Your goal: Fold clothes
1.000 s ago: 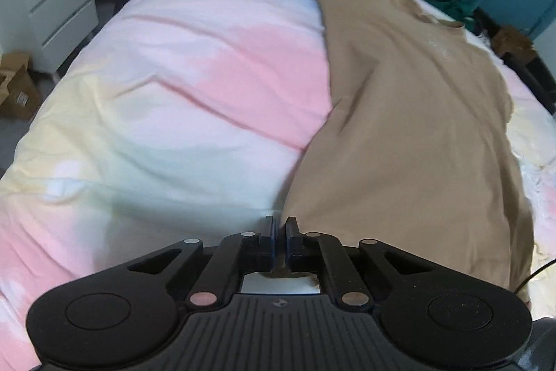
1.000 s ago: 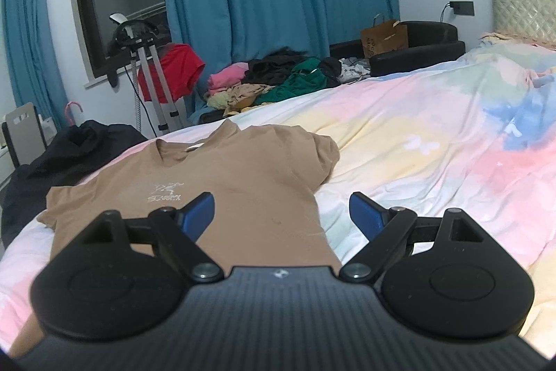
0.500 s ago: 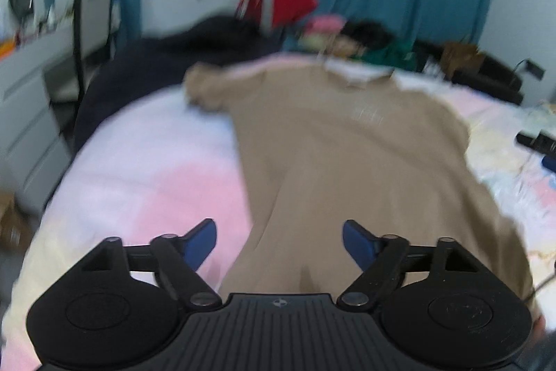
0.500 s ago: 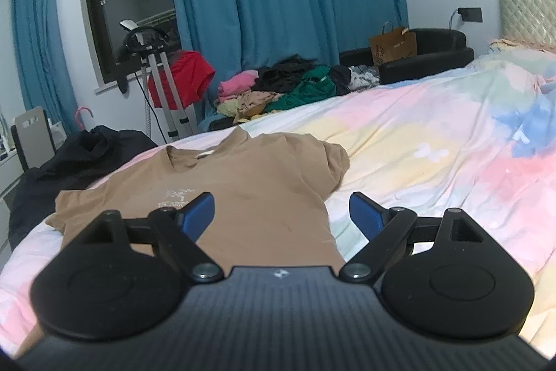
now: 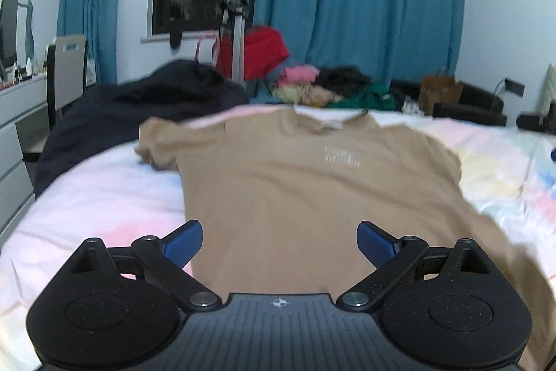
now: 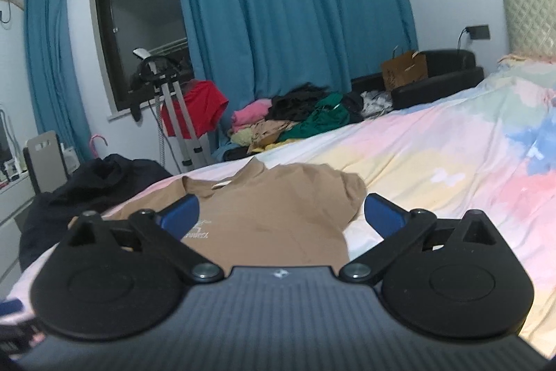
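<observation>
A tan T-shirt [image 5: 295, 183] lies spread flat, front up, on the pastel bed cover [image 5: 97, 197], its collar pointing away from me. My left gripper [image 5: 279, 240] hovers open above the shirt's near hem, nothing between its blue fingers. In the right wrist view the same tan T-shirt [image 6: 278, 211] lies ahead, and my right gripper [image 6: 281, 214] stands open and raised above its lower part, holding nothing.
A dark garment [image 5: 146, 99] is heaped at the bed's far left corner. A pile of clothes [image 6: 295, 120] lies beyond the bed under blue curtains [image 6: 285, 6]. A stand with a red garment [image 5: 257, 53] is by the window. White drawers [image 5: 14, 141] stand at left.
My left gripper let go of the shirt's hem corner, opened, and lifted and swung to face the shirt squarely. My right gripper stayed open and rose and tilted up slightly.
</observation>
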A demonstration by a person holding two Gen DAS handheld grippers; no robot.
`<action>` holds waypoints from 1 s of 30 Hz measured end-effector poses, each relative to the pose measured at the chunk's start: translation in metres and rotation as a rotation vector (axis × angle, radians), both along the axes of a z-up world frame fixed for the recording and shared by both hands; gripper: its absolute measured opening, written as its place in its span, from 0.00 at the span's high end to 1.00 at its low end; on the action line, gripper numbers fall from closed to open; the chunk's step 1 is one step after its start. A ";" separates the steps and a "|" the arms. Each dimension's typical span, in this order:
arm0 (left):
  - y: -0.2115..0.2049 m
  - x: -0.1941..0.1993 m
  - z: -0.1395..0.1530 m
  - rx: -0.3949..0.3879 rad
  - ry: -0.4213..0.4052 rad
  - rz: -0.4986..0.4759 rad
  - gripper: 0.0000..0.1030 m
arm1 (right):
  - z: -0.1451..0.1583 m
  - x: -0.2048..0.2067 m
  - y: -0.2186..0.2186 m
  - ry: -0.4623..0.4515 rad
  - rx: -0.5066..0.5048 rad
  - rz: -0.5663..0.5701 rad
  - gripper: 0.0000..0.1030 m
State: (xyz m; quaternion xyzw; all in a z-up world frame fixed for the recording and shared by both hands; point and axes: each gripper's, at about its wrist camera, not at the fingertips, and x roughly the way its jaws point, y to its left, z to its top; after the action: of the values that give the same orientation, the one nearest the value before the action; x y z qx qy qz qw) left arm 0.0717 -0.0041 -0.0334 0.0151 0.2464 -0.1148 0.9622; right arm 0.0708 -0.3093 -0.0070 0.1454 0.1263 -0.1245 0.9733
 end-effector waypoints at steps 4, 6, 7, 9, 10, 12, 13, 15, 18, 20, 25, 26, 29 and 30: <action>0.010 0.008 -0.019 -0.010 0.045 0.016 0.06 | -0.005 0.015 -0.004 0.022 0.026 -0.005 0.00; 0.015 0.009 -0.023 -0.030 0.064 0.032 0.06 | -0.005 0.026 -0.018 0.009 0.099 -0.007 0.00; 0.018 0.009 -0.025 -0.039 0.073 0.041 0.05 | -0.006 0.034 -0.029 -0.002 0.154 -0.008 0.00; 0.023 0.010 -0.028 -0.062 0.088 0.057 0.05 | -0.011 0.050 -0.058 -0.014 0.291 -0.016 0.00; 0.025 0.010 -0.030 -0.073 0.095 0.065 0.05 | -0.018 0.058 -0.078 -0.017 0.385 -0.020 0.00; 0.027 0.011 -0.032 -0.085 0.103 0.079 0.05 | -0.041 0.076 -0.120 -0.026 0.578 -0.025 0.03; 0.027 0.011 -0.034 -0.091 0.106 0.086 0.05 | -0.054 0.083 -0.138 -0.028 0.660 -0.039 0.09; 0.028 0.012 -0.036 -0.095 0.110 0.089 0.05 | -0.081 0.094 -0.169 -0.046 0.801 -0.100 0.26; 0.025 0.017 -0.040 -0.098 0.110 0.095 0.05 | -0.119 0.110 -0.196 -0.065 0.943 -0.152 0.27; 0.022 0.022 -0.042 -0.101 0.113 0.096 0.05 | -0.138 0.125 -0.207 -0.032 0.954 -0.180 0.31; 0.016 0.032 -0.052 -0.080 0.128 0.102 0.05 | -0.173 0.160 -0.229 -0.009 1.019 -0.159 0.63; 0.015 0.034 -0.054 -0.075 0.131 0.103 0.05 | -0.174 0.167 -0.228 0.004 0.996 -0.152 0.66; 0.012 0.040 -0.060 -0.062 0.139 0.106 0.05 | -0.175 0.185 -0.223 0.026 0.937 -0.124 0.86; 0.011 0.042 -0.062 -0.058 0.142 0.107 0.05 | -0.175 0.187 -0.221 0.021 0.924 -0.111 0.93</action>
State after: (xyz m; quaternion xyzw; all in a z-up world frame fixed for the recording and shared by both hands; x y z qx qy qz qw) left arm 0.1138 0.0069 -0.0955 -0.0340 0.3111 -0.0711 0.9471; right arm 0.2583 -0.5307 -0.1818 0.5690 0.1706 -0.1085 0.7971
